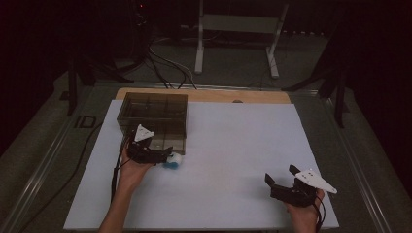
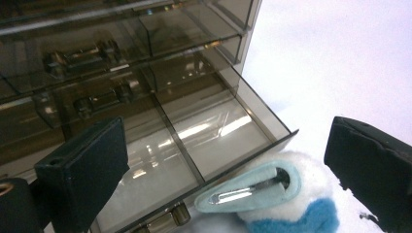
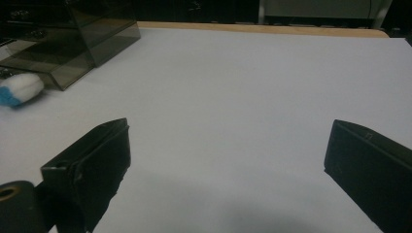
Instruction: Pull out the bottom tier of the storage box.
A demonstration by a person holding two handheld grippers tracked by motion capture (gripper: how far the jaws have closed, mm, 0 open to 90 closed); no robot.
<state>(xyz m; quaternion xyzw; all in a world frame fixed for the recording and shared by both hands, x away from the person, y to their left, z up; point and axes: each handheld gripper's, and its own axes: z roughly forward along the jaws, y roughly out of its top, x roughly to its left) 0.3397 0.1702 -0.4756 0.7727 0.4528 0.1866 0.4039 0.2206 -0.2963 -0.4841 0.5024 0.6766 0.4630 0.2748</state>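
Here the left gripper hovers at the near end of a smoky clear organiser whose bottom drawer is pulled out toward the person. Its jaws stand spread wide, holding nothing, and between them in the left gripper view lies a fluffy hair clip: white fuzz with a blue patch, a pale mint felt strip on top and a metal snap clip set in that strip. The clip rests on the white sheet just outside the drawer's front corner, touching or nearly touching its front wall; I cannot tell which. The drawer is split by dividers into compartments, and those I can see look bare. From above, the clip shows as a small white and blue lump right at the tip of the left gripper. The right gripper sits well apart, low at the right side of the sheet, held in the person's right hand. Its jaws are also spread open over bare sheet, gripping nothing, and its view looks across toward the organiser and the clip far off at the left.
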